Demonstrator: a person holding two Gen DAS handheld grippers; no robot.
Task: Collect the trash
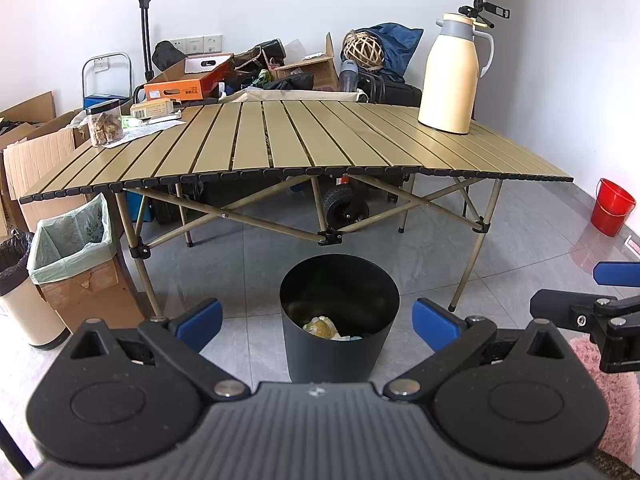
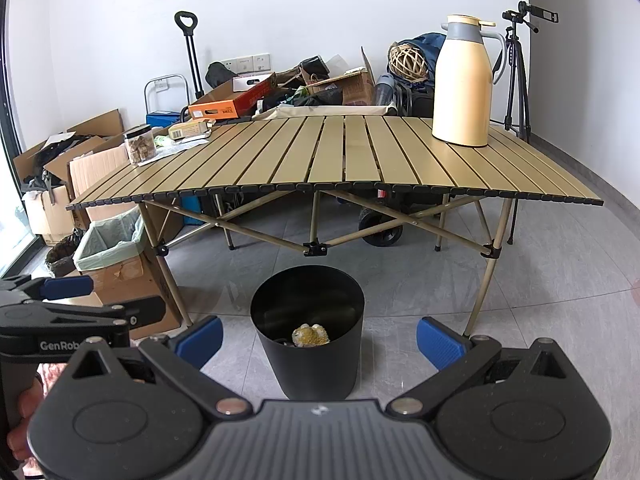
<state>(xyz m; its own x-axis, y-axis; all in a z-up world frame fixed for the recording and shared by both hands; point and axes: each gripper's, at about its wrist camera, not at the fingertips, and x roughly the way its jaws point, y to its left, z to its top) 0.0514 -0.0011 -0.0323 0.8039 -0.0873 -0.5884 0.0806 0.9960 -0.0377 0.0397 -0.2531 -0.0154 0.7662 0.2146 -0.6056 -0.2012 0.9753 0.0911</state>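
Starting far left in the left wrist view: a cream bin with a black bag (image 1: 16,276) on the floor, touching a cardboard box lined with a green bag (image 1: 74,256) that stands by the table leg. More cardboard boxes (image 1: 36,152) behind them. Folding slat table (image 1: 280,140) spans the middle; on its far left corner a clear jar with brown chunks (image 1: 105,122), a small carton (image 1: 154,110) and some papers. Cream jug (image 1: 452,76) stands upright on the far right of the table. Clutter piled behind the table against the wall, incl. an orange box (image 1: 188,84) and a woven ball (image 1: 364,53). Black trash bin (image 1: 339,316) sits on the grey floor in front of the table, centred between the fingers; crumpled yellowish trash (image 1: 320,326) lies inside at the bottom, also seen in the right wrist view (image 2: 310,336). Left gripper (image 1: 318,322) held above the floor, blue pads wide apart, nothing between them. Right gripper (image 2: 319,340) same: pads spread wide, empty, pointed at the bin; its side shows at the right edge of the left view (image 1: 600,312). Red bucket (image 1: 612,206) on the floor far right. Tripod (image 2: 516,72) stands behind the table's right end. Pink fluffy thing (image 1: 612,396) at lower right, cannot tell what.
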